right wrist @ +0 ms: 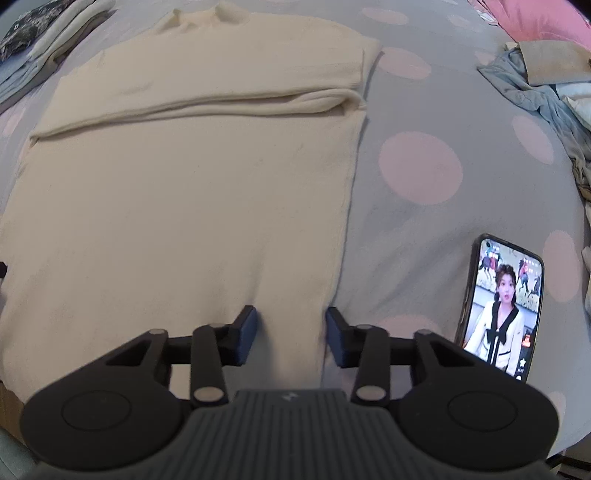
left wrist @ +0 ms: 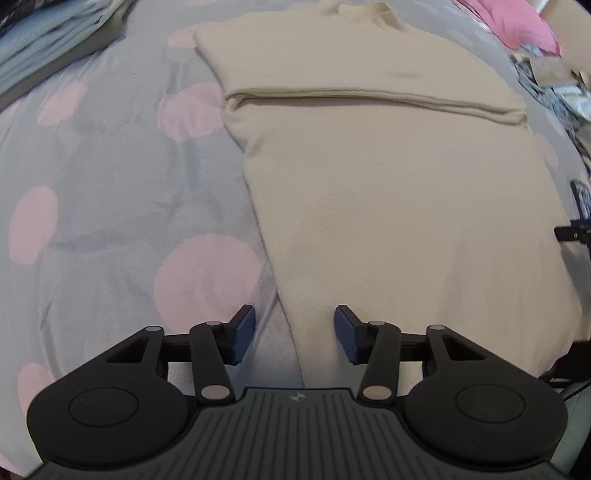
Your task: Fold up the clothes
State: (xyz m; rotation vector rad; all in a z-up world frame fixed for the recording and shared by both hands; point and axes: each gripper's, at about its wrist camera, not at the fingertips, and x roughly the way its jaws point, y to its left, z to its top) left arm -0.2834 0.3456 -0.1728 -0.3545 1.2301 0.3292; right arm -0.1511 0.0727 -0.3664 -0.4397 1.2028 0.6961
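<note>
Left wrist fisheye looks down on a cream knit sweater (left wrist: 388, 192) spread flat on a bed whose grey cover (left wrist: 122, 177) carries large pink dots. Both sleeves are folded in across the chest, forming a horizontal ridge, and the collar lies at the far end. At the near hem, the left gripper (left wrist: 294, 334) sits with its blue-padded fingers apart, straddling the sweater's left edge: one pad is over the bed cover and the other over the knit, with nothing pinched between them. A stack of folded grey clothes (left wrist: 44, 40) lies at the far left, a pink pillow (left wrist: 517, 26) at the far right, and a black part of the other tool (left wrist: 572, 232) pokes in at the right border. Right wrist fisheye shows the same sweater (right wrist: 184, 192) from its other side, with the right gripper (right wrist: 291, 332) likewise spread wide at the near hem, straddling the sweater's right edge and gripping nothing. Just right of that gripper a smartphone (right wrist: 506, 306) lies on the bed cover (right wrist: 424, 221) with its screen lit, playing a video. A crumpled heap of unfolded clothes (right wrist: 546, 88) lies at the far right, and folded pale clothes (right wrist: 62, 33) rest at the far left.
</note>
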